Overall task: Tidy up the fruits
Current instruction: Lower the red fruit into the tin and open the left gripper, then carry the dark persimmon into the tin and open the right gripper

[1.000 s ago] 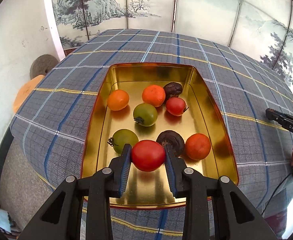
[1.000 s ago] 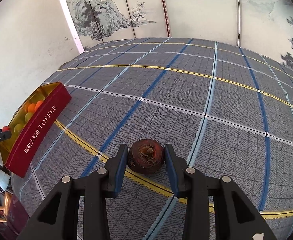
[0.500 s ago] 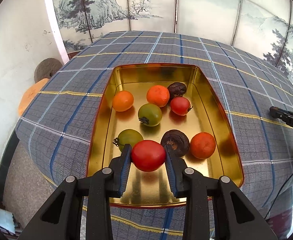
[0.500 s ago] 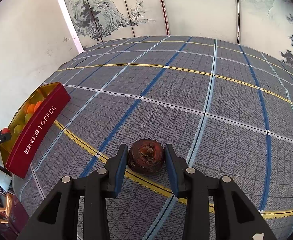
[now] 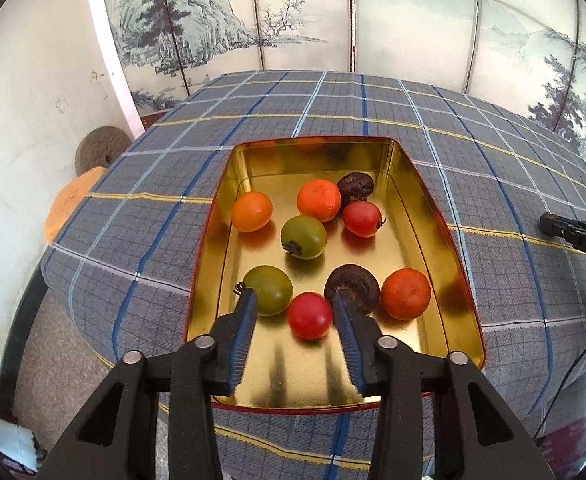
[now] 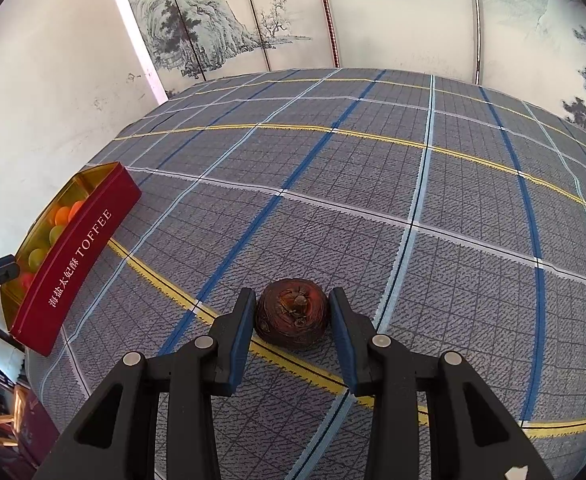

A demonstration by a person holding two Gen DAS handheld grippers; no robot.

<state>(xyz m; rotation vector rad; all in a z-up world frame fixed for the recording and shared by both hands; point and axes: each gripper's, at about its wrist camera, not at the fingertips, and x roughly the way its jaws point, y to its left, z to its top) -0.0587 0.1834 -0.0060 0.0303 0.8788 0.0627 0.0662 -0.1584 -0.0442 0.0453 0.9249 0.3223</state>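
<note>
My left gripper [image 5: 295, 314] just opening, glossy red tomato [image 5: 310, 315] loose between its jaws in gold tin [image 5: 433, 216], my right gripper [image 6: 291, 312] clamping wrinkled dark-brown fruit [image 6: 292, 314], tin's red side [image 6: 73, 260] lettered "TOFFEE"

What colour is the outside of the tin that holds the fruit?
Dark red with white lettering; the tin shows it best in the right wrist view.

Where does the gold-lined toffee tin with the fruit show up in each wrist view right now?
Left wrist view: the gold-lined toffee tin fills the centre, its gold floor holding the fruit, just beyond the fingers.
Right wrist view: the same tin sits at the far left edge, showing its red side lettered TOFFEE.
Shared landmark: the grey plaid tablecloth with blue and yellow lines, under the tin in both views.
</note>
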